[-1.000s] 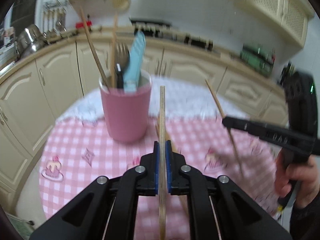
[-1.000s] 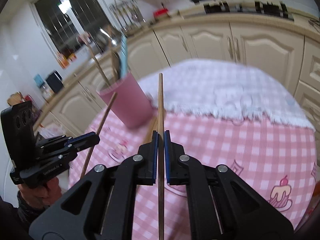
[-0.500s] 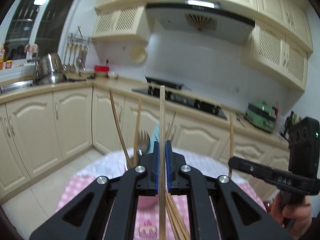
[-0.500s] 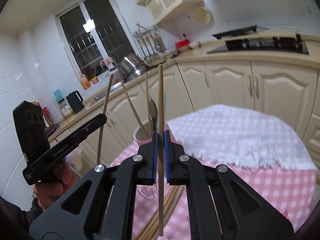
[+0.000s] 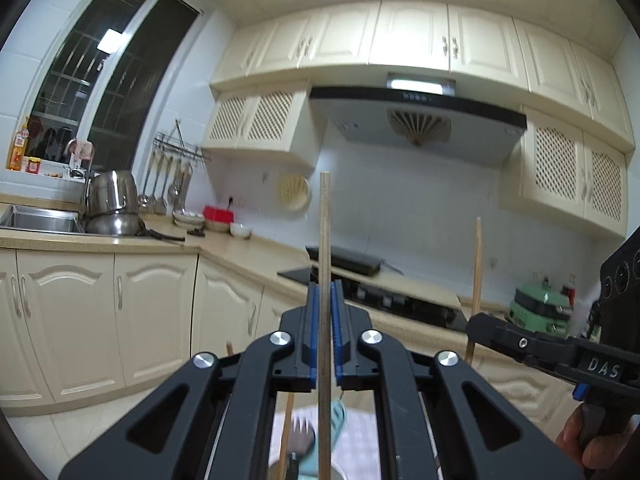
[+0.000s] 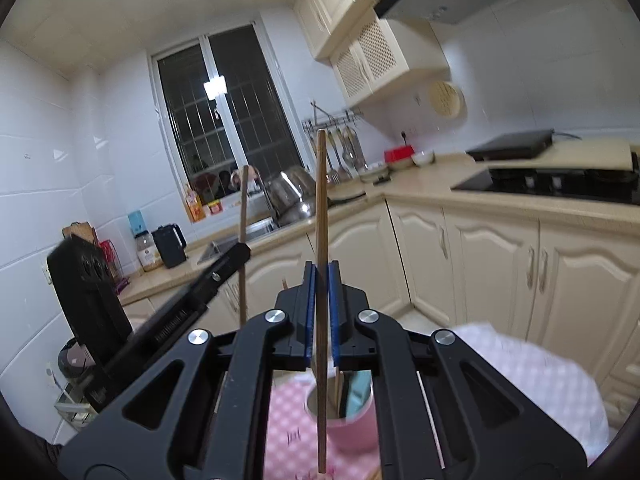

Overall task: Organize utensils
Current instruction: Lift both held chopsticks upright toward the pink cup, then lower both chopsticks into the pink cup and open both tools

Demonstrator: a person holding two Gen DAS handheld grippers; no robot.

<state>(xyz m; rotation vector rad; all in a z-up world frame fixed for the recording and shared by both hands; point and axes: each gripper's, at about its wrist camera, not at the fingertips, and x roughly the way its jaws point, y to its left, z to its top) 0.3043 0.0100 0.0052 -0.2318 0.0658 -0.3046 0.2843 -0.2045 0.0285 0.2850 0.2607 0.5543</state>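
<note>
My left gripper (image 5: pixel 325 292) is shut on a wooden chopstick (image 5: pixel 325 232) held upright; it also shows in the right wrist view (image 6: pixel 242 216). My right gripper (image 6: pixel 321 276) is shut on another upright chopstick (image 6: pixel 321 200), whose lower tip hangs in front of the pink cup (image 6: pixel 352 420). The cup stands on the pink checked tablecloth (image 6: pixel 532 368) and holds a light blue utensil (image 6: pixel 358 394) and wooden sticks. In the left wrist view a fork (image 5: pixel 301 432) and the blue utensil (image 5: pixel 338 420) show just below my left gripper. The right gripper (image 5: pixel 480 326) with its chopstick (image 5: pixel 477 264) is to the right.
Cream kitchen cabinets (image 5: pixel 96 316) and a counter with steel pots (image 5: pixel 112 204) and a sink (image 5: pixel 36 220) run behind the table. A black hob (image 6: pixel 552 180) sits on the counter to the right. The table's edge (image 6: pixel 560 360) is white-fringed.
Both grippers have tilted further upward with their chopsticks upright, so the table and cup dropped toward the bottom of both views. Both are now above the cup.
</note>
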